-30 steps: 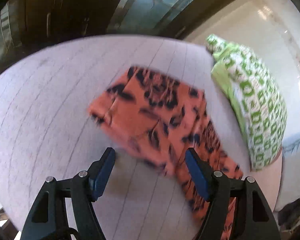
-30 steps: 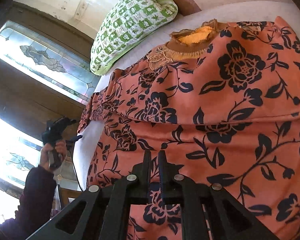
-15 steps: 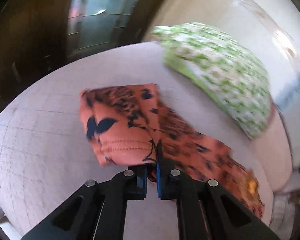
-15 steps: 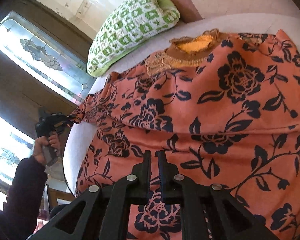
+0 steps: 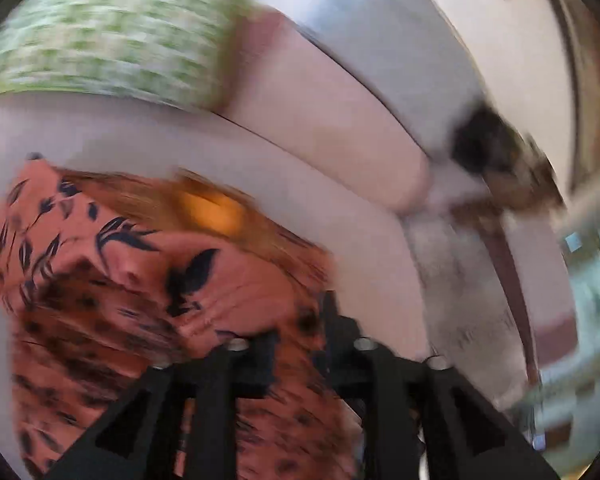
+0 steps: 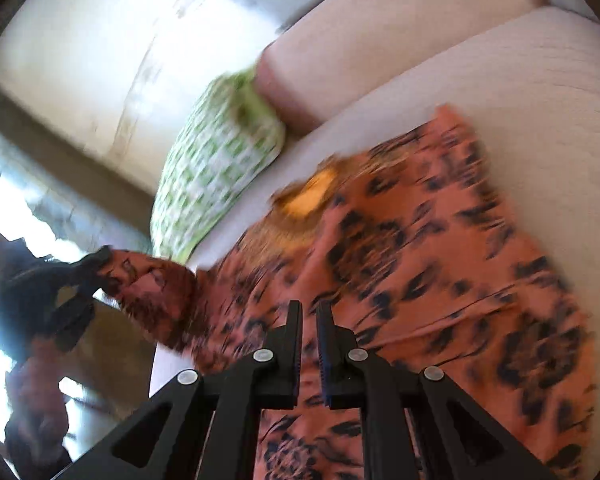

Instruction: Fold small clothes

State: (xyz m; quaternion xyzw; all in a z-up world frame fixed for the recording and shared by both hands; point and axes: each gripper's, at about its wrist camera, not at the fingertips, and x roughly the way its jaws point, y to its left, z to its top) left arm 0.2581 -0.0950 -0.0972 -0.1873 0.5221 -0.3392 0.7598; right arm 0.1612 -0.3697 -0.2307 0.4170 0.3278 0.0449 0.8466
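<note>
The orange flower-print garment (image 6: 440, 264) lies spread on the pale seat cushion (image 6: 540, 92), neck opening w/ yellow inside (image 6: 308, 196) toward the green-white pillow (image 6: 220, 160). One side part of it is lifted off the cushion and pulled up to the left gripper (image 5: 300, 316). The jaws of this gripper have just been opening, and cloth is between them and also lies over one finger. Both views are blurred, so I cannot tell if the pads press on the cloth or if it only hangs there. The right gripper (image 6: 306, 308) is closed to a very narrow slit above the lower part of the garment. Nothing shows between its tips, and whether it pinches cloth further down is hidden. Judging the step: the side is being brought over the middle for a first fold. Risks, as I see them: if the left jaws let go too early, the flap falls short or lands twisted, i.e. a crooked fold. If the cloth catches on the finger, pulling away can drag the whole garment and wrinkle it. If the right side does not hold the garment, it can slide toward the cushion edge.
</note>
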